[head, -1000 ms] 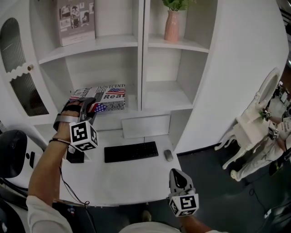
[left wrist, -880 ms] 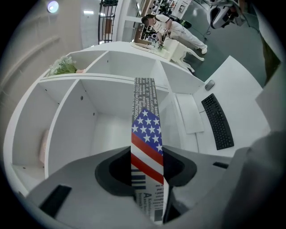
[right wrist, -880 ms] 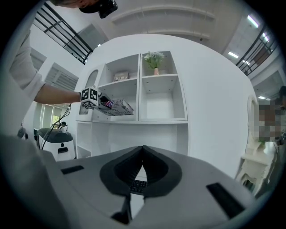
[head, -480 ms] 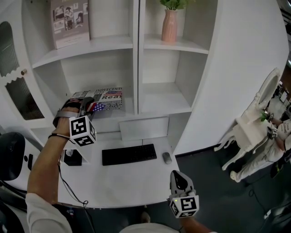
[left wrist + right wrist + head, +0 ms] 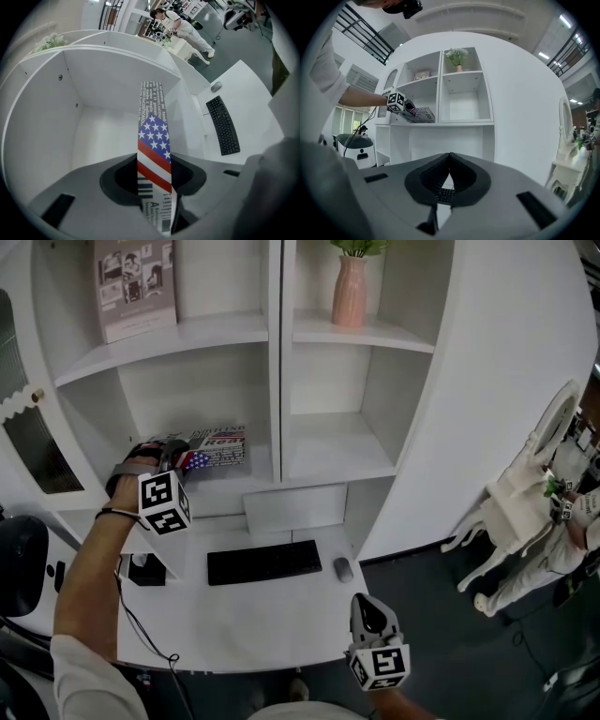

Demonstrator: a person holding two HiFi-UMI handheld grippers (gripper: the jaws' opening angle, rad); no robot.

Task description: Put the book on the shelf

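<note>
The book (image 5: 217,446), with a stars-and-stripes cover and newsprint lettering, lies flat low inside the lower left compartment of the white shelf unit (image 5: 277,381). My left gripper (image 5: 178,461) is shut on its near edge, reaching in from the front left. In the left gripper view the book's flag end (image 5: 153,140) runs out from between the jaws into the compartment. My right gripper (image 5: 367,607) hangs low over the desk's front edge, shut with nothing in it. From the right gripper view the book (image 5: 419,114) shows small at the shelf.
A black keyboard (image 5: 264,562) and a mouse (image 5: 344,568) lie on the white desk (image 5: 281,615). A pink vase (image 5: 351,292) stands on the upper right shelf and a framed print (image 5: 136,287) on the upper left. A white chair (image 5: 525,493) stands at the right.
My left gripper has carried the book a little deeper into the lower left compartment. The right gripper has stayed where it was.
</note>
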